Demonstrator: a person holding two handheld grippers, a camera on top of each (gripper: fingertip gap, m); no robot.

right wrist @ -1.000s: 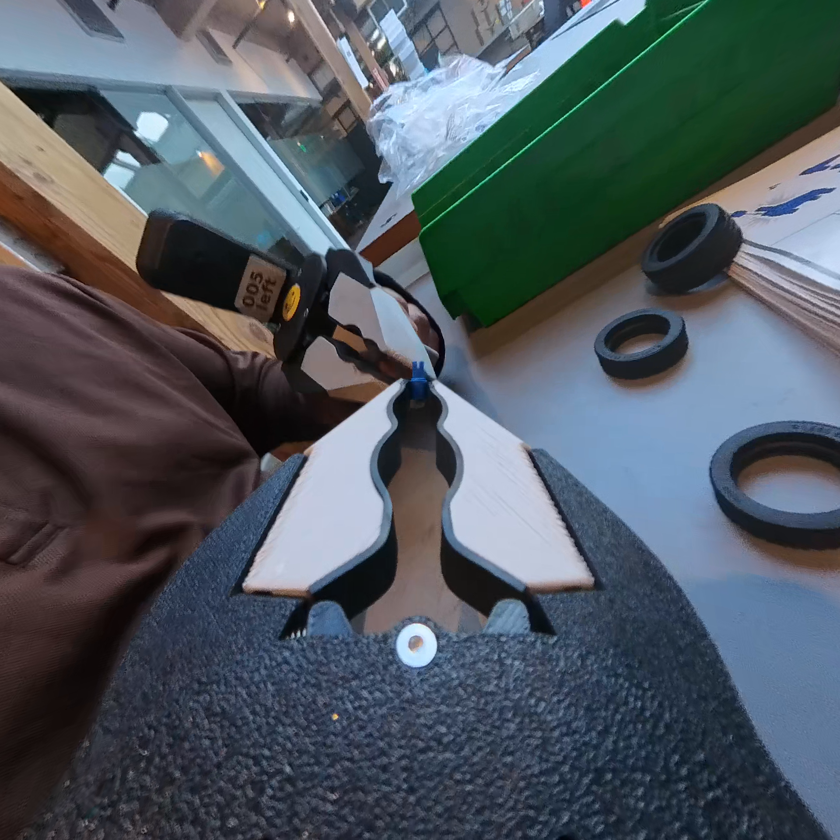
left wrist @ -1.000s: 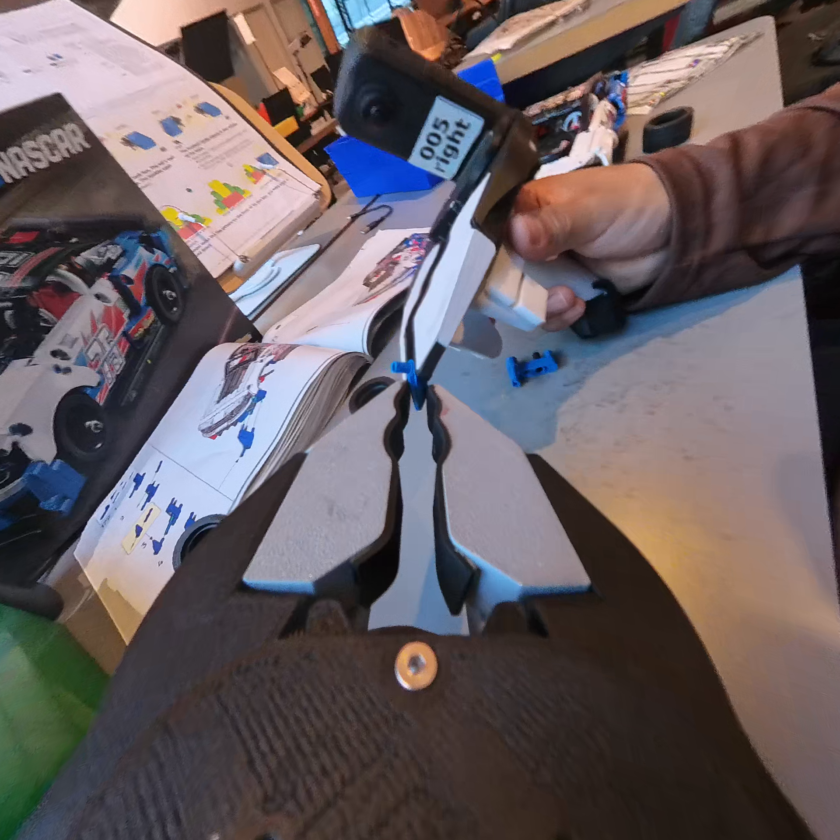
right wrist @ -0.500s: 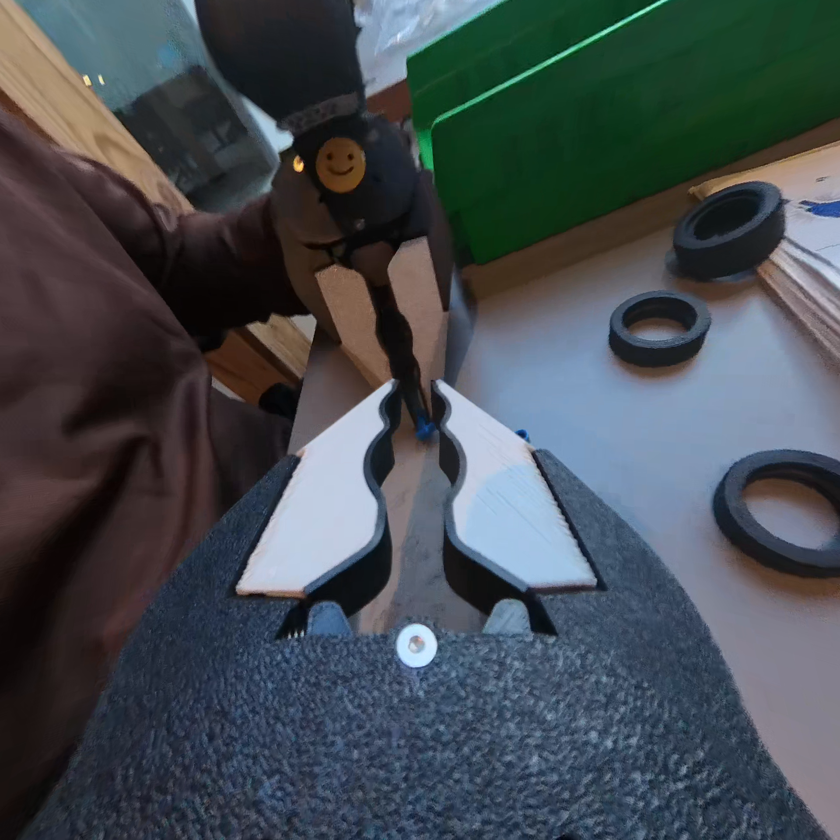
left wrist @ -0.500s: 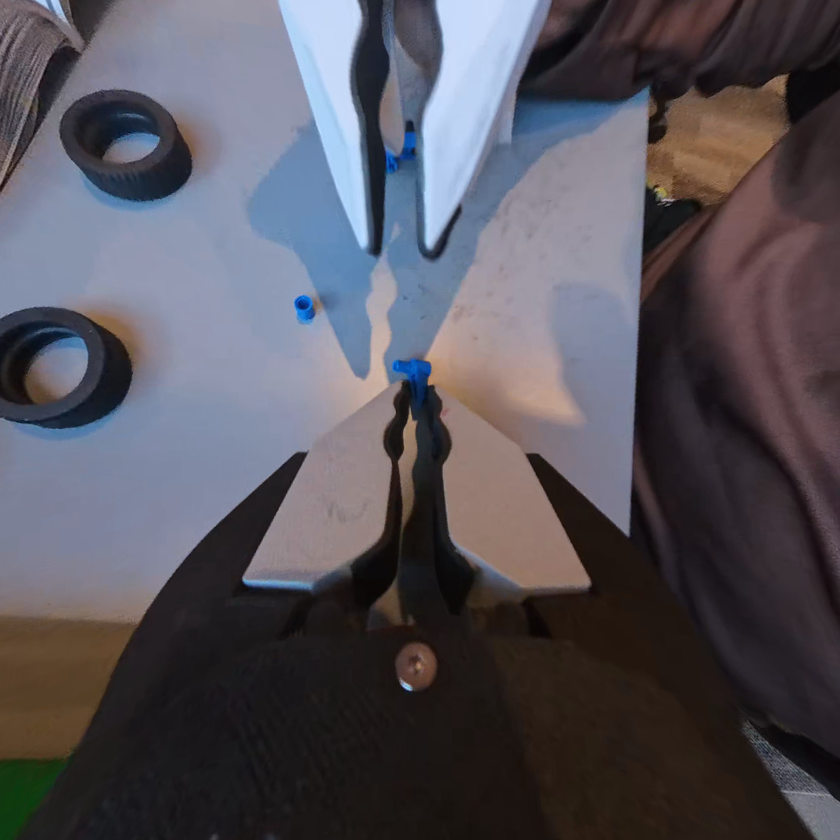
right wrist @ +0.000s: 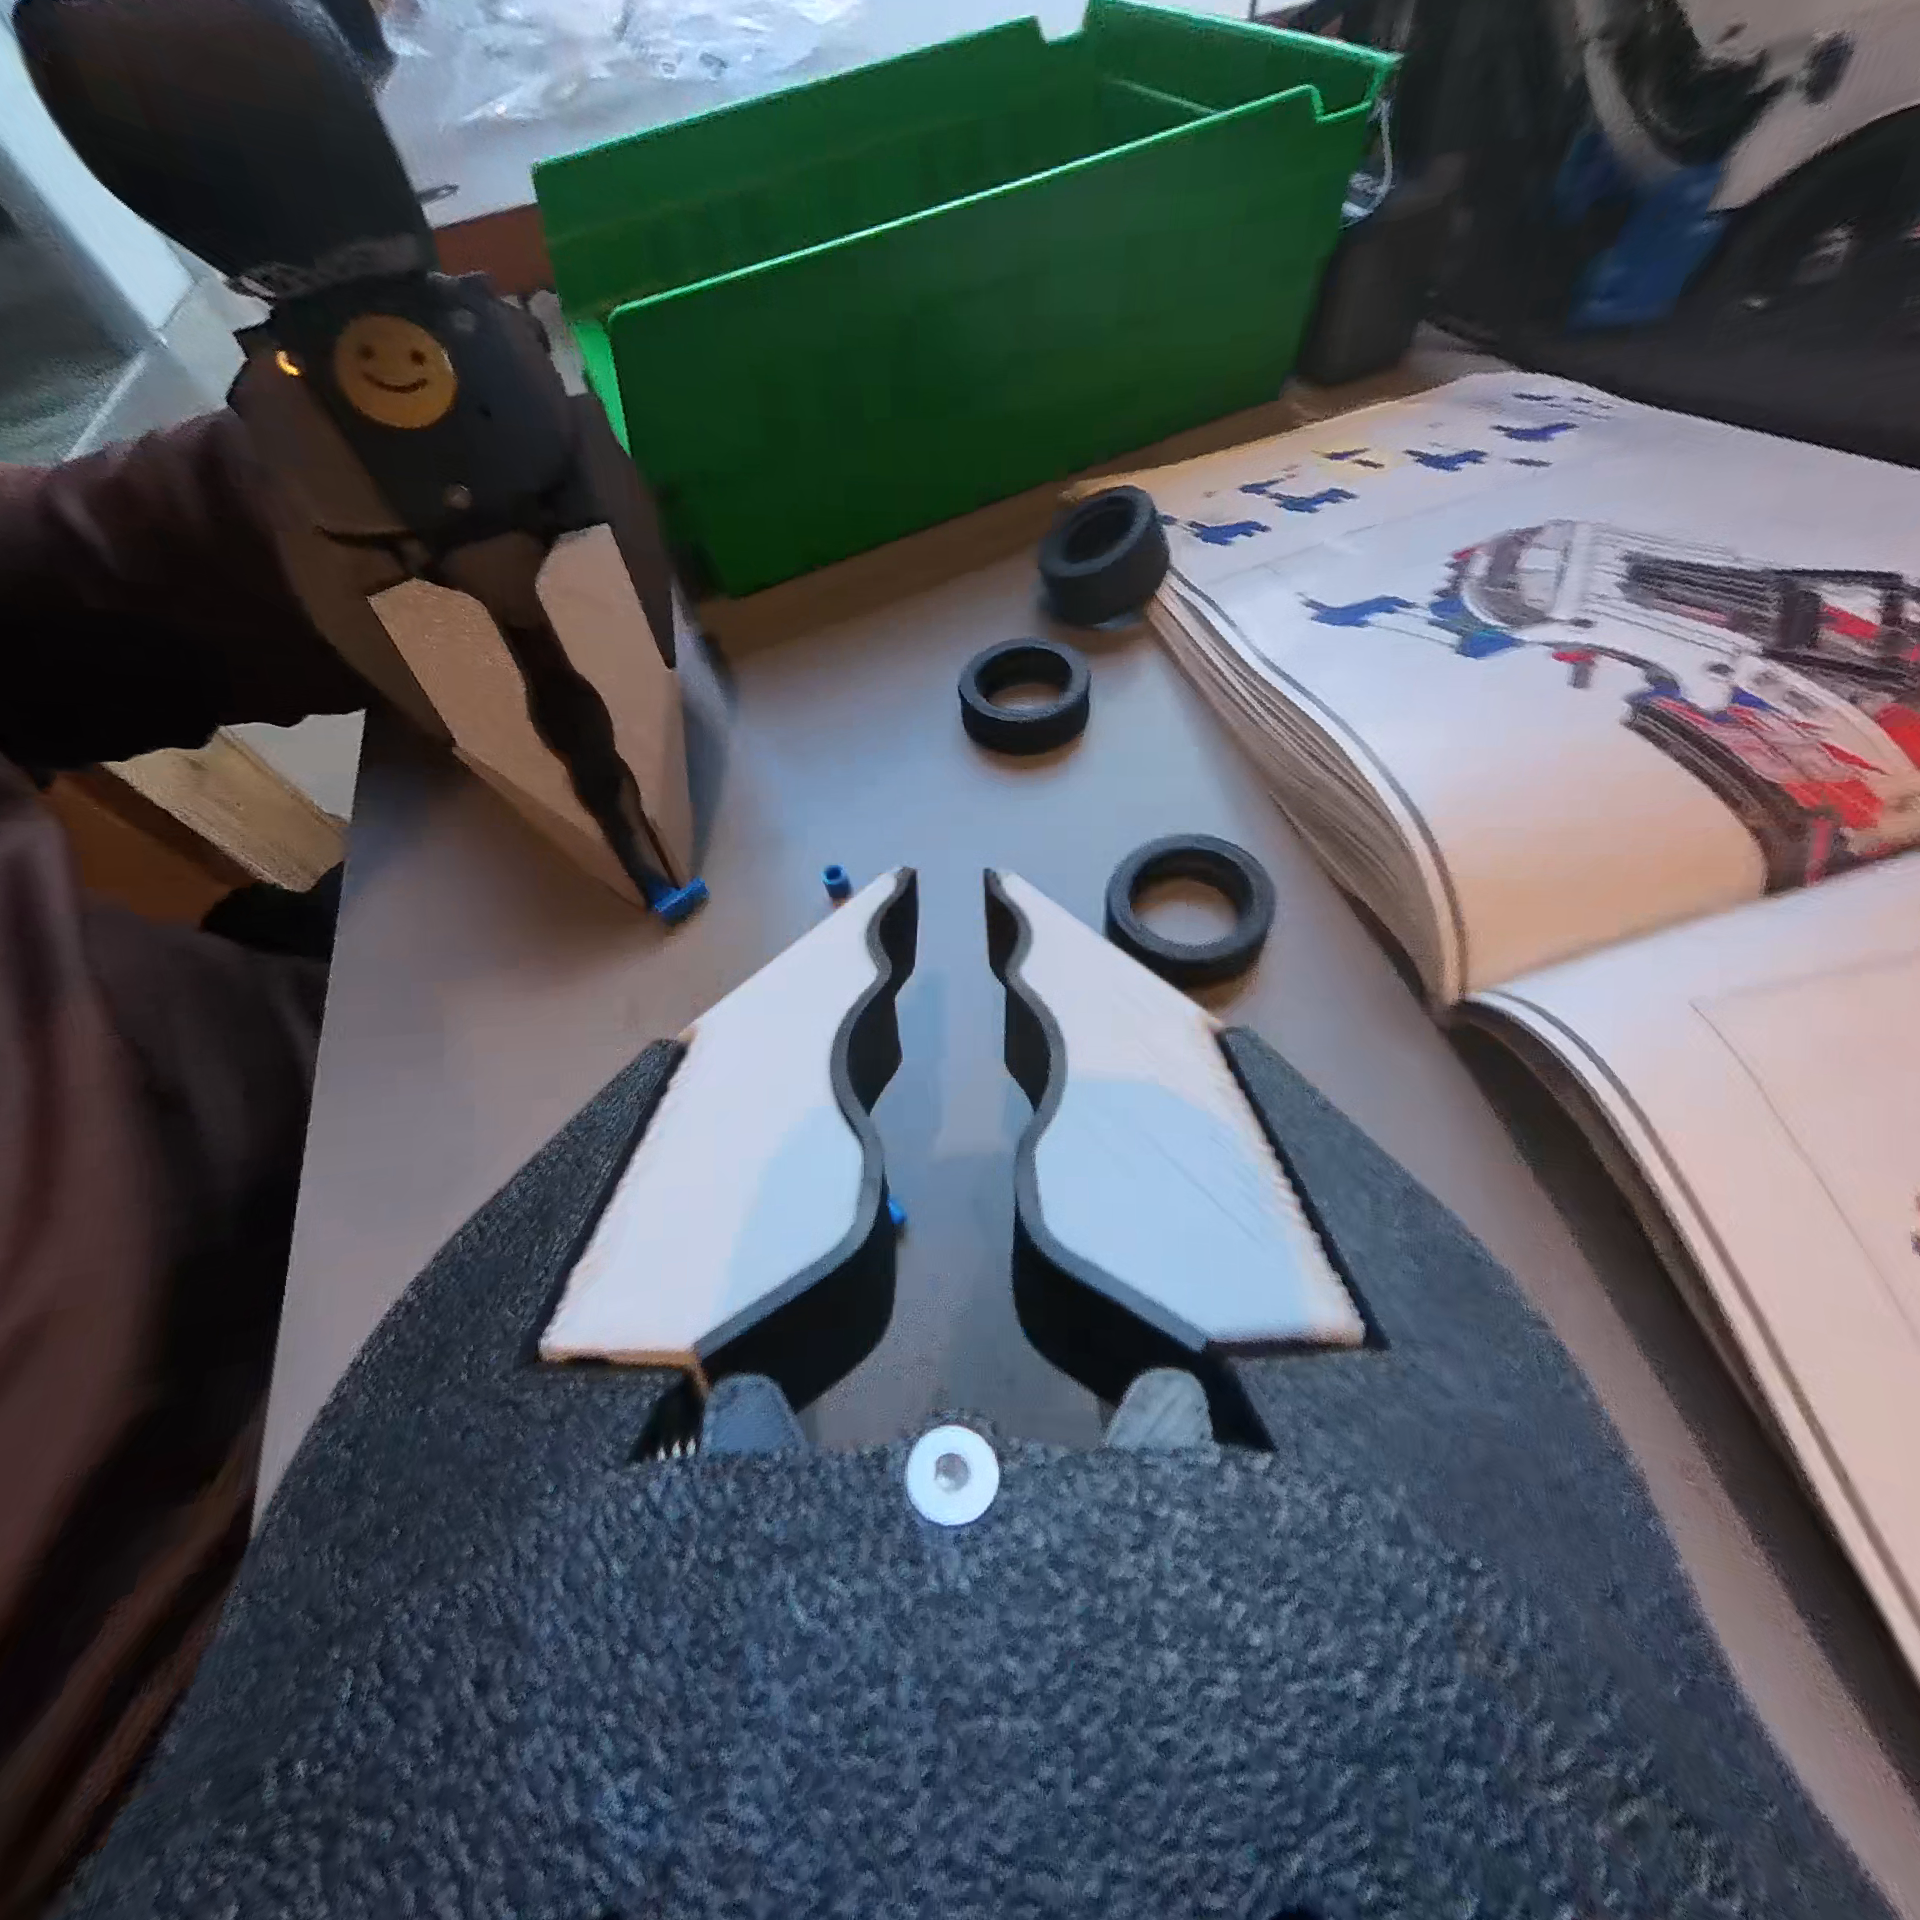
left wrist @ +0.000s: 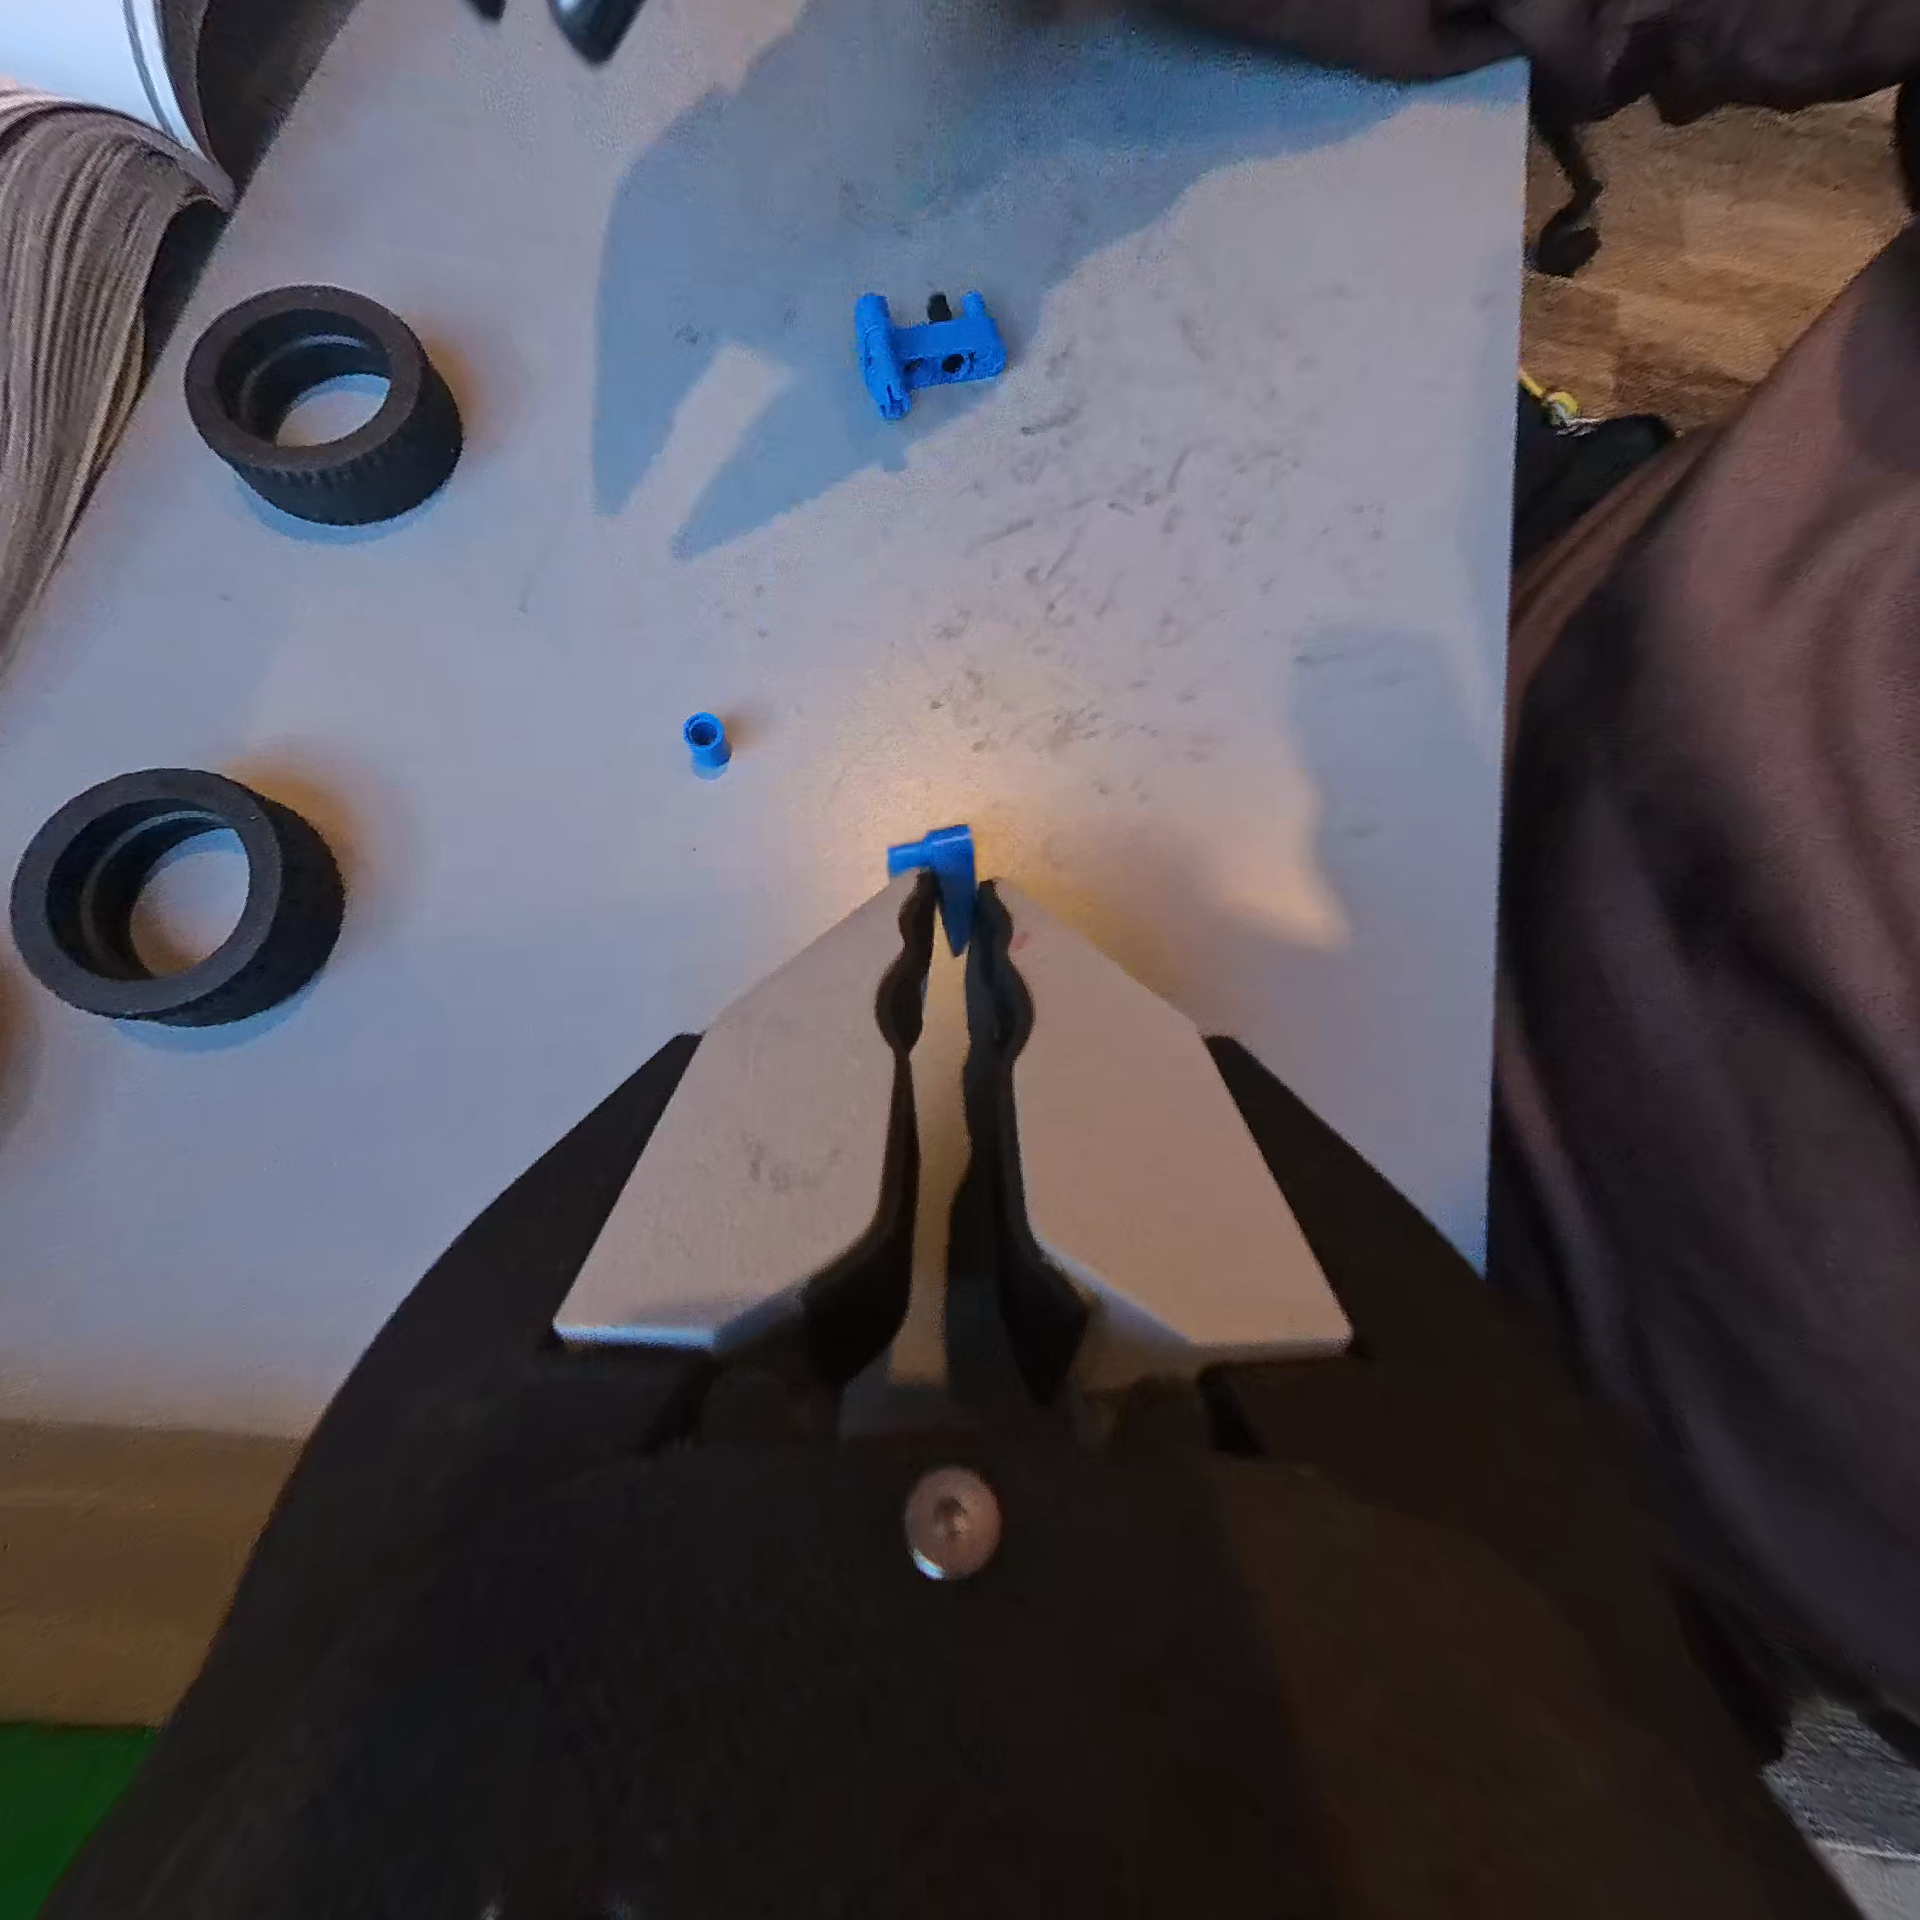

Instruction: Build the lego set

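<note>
The left gripper (left wrist: 948, 883) is clamped on a small blue piece (left wrist: 940, 868) that sticks out past its tips, held low over the grey table (left wrist: 1195, 623). The right gripper (right wrist: 949, 883) holds nothing, its jaws standing apart over the table. This looks like an early sub-assembly step: small blue parts are being joined before they go onto the car.

Two loose parts wait on the table: a bigger blue connector (left wrist: 925, 348) farther ahead of the left gripper, and a tiny blue sleeve (left wrist: 708, 741) just to its left. I judge the next move is for the right gripper to pick up one of these and bring it to the held piece, which calls for a fine pinch on a very small part lying flat.

Three black tyres (right wrist: 1191, 921) sit near the open instruction book (right wrist: 1507, 748), with a green bin (right wrist: 935, 343) behind. Nothing lies between the grippers and the parts; the nearest tyre is close to the right gripper's path
</note>
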